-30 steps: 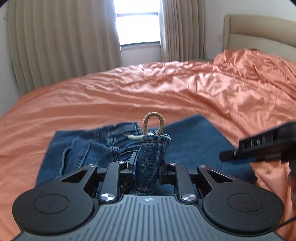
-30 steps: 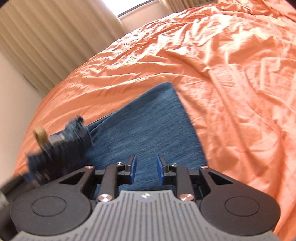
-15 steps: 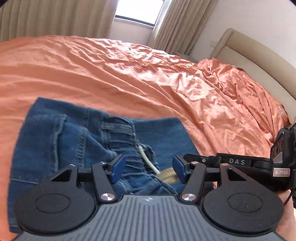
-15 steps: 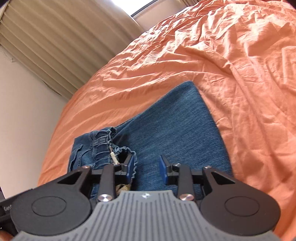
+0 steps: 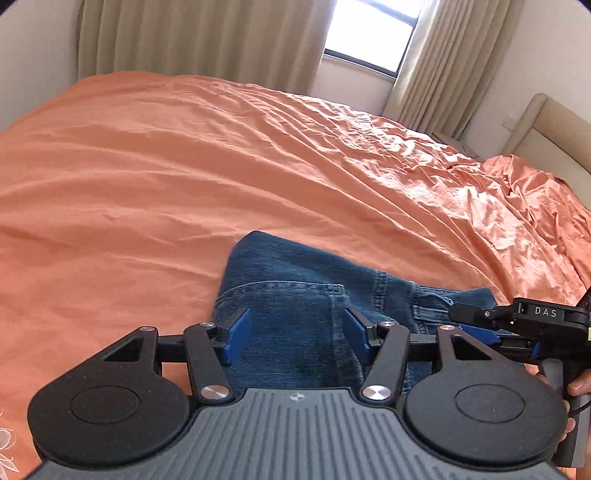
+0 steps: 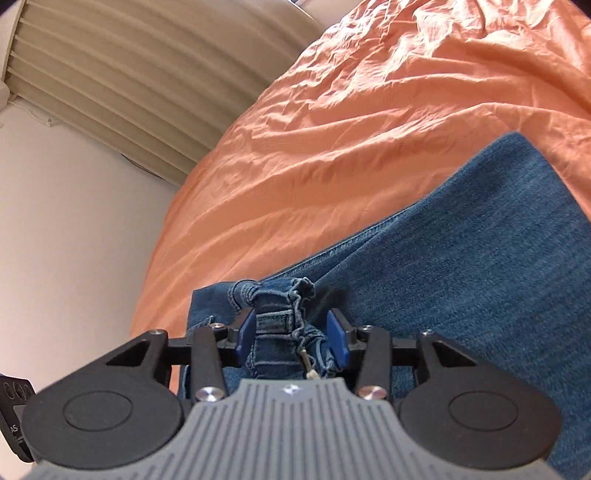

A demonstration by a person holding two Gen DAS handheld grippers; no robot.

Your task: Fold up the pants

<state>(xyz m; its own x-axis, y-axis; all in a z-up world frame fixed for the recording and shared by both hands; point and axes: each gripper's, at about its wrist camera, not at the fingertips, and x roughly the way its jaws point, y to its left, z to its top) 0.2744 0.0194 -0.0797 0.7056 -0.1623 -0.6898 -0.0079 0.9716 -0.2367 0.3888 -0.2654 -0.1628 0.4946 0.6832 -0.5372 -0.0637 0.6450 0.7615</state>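
Note:
The blue denim pants (image 5: 295, 295) lie folded on the orange bedsheet (image 5: 147, 166). My left gripper (image 5: 297, 338) is open and empty, just above the pocket side of the pants. In the right wrist view the pants (image 6: 461, 258) stretch away to the right. My right gripper (image 6: 291, 338) is open, its blue pads on either side of the bunched waistband (image 6: 275, 314) with its drawstring (image 6: 308, 363). The right gripper also shows in the left wrist view (image 5: 480, 328), at the right edge of the pants.
The orange sheet (image 6: 351, 129) covers the whole bed. Rumpled orange bedding (image 5: 535, 206) and a beige headboard (image 5: 546, 125) are at the far right. Beige curtains (image 5: 192, 37) and a window (image 5: 369, 33) stand behind the bed.
My left gripper let go of the waistband, opened and moved left over the pocket side. My right gripper moved onto the bunched waistband and now straddles it.

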